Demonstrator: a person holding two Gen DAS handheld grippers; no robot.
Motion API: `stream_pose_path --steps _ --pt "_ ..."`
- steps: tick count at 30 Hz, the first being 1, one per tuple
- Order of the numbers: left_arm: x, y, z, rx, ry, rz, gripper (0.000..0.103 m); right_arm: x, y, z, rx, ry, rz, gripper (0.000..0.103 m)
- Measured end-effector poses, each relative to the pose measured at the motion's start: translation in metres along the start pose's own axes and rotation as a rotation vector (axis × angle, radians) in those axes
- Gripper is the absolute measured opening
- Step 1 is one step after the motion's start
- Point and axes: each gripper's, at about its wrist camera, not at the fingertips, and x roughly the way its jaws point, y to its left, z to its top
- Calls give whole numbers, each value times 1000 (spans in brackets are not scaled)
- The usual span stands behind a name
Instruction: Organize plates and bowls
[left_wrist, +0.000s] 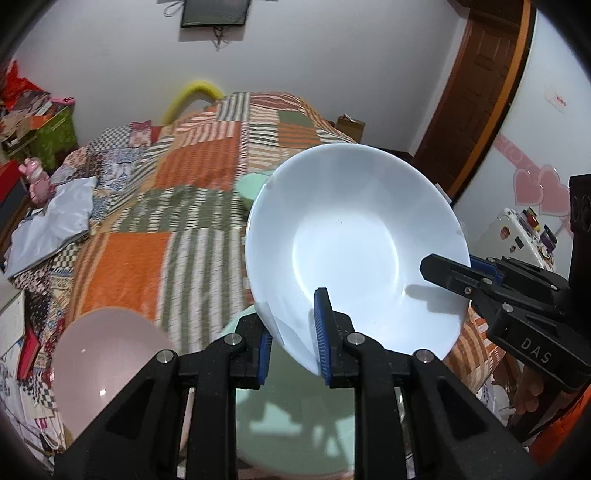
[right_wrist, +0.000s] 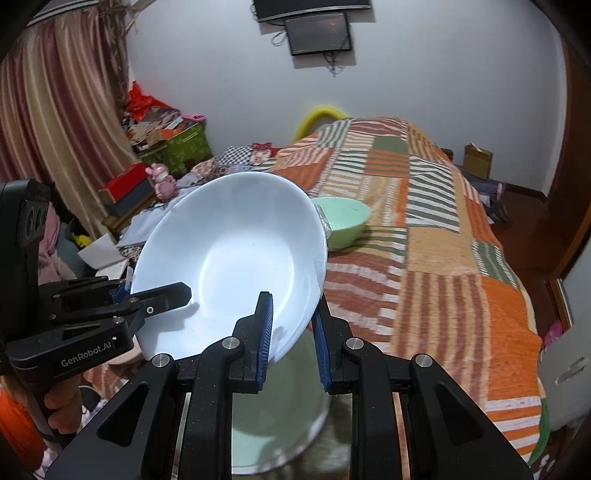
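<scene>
A white deep plate (left_wrist: 354, 240) (right_wrist: 236, 258) hangs tilted above the bed, held by both grippers. My left gripper (left_wrist: 291, 328) is shut on its near rim, one blue pad inside and one underneath; in the right wrist view it (right_wrist: 155, 293) comes in from the left. My right gripper (right_wrist: 291, 328) is shut on the opposite rim and enters the left wrist view (left_wrist: 465, 269) from the right. Below the white plate lies a pale green plate (left_wrist: 295, 413) (right_wrist: 277, 424). A pink bowl (left_wrist: 107, 365) sits to its left. A green bowl (right_wrist: 343, 221) (left_wrist: 253, 186) stands farther out on the bed.
A patchwork quilt (right_wrist: 436, 229) covers the bed. Boxes and clutter (right_wrist: 166, 144) pile up at the left by a curtain, with a pink toy (right_wrist: 164, 182) and papers (left_wrist: 55, 221) nearby. A wooden door (left_wrist: 480, 81) stands at the right. A hand (right_wrist: 61, 406) grips the left tool.
</scene>
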Motion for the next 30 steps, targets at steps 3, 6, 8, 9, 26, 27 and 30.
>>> stream_pose_path --steps 3,6,8,9,26,27,30 --pt "-12 16 -7 -16 -14 18 21 5 15 1 -17 1 22 19" --pt "-24 32 -16 -34 -23 40 21 9 31 1 -30 2 46 19" --pt "-31 42 -21 -47 -27 54 21 13 42 1 -43 4 62 19" --pt "-34 46 -23 -53 -30 60 21 14 46 0 -47 6 68 19" --pt "-52 114 -59 -144 -10 149 21 54 109 -8 -100 79 164 19" --pt "-50 117 -62 -147 -5 154 21 58 112 -9 -101 87 169 19" --pt "-47 129 -70 -164 12 164 21 64 117 -12 -104 106 180 19"
